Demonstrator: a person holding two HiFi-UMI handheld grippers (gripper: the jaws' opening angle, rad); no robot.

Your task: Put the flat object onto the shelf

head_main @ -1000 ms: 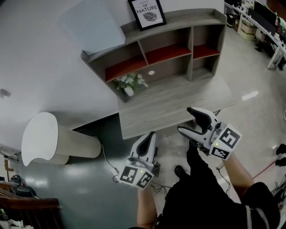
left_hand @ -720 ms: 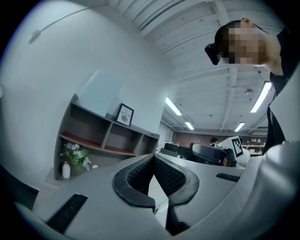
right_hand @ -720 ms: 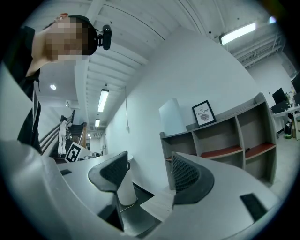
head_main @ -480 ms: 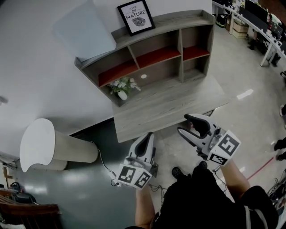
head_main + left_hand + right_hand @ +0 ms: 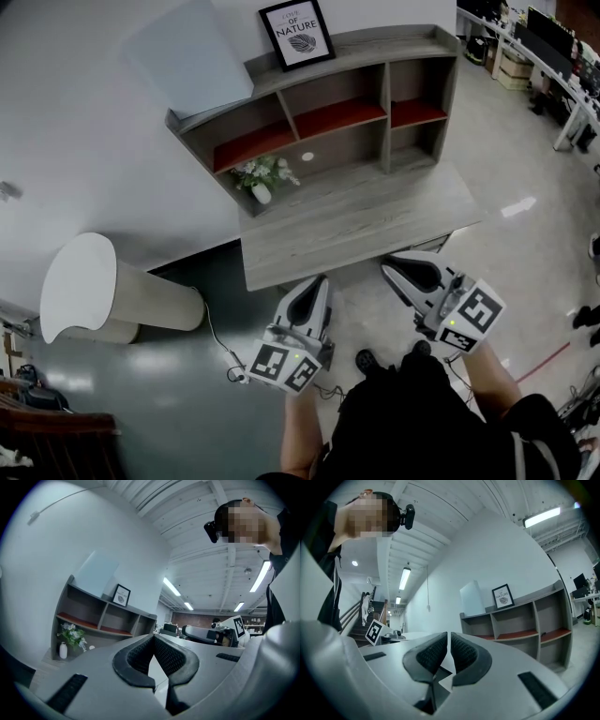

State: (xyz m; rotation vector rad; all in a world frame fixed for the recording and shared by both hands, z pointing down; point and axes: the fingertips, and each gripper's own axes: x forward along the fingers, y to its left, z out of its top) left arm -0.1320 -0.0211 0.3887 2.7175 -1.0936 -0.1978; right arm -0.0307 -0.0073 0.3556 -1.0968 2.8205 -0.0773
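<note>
A pale blue flat board [image 5: 192, 56] stands on top of the grey shelf unit [image 5: 412, 66] and leans against the white wall; it also shows in the left gripper view [image 5: 96, 573] and the right gripper view [image 5: 471, 598]. Both grippers hang low in front of the desk [image 5: 356, 220], well short of the shelf. My left gripper [image 5: 317, 281] has its jaws together with nothing between them [image 5: 153, 637]. My right gripper [image 5: 387, 266] is closing; its pads nearly meet on nothing [image 5: 449, 634].
A framed print [image 5: 297, 33] stands on the shelf top beside the board. A small white vase of flowers [image 5: 262, 176] sits in the lower left compartment. A large white cylinder [image 5: 94, 291] lies left of the desk, and a cable [image 5: 220, 342] trails on the floor.
The right gripper's jaws went from wide open to nearly together. Both grippers stayed in about the same place in front of the desk.
</note>
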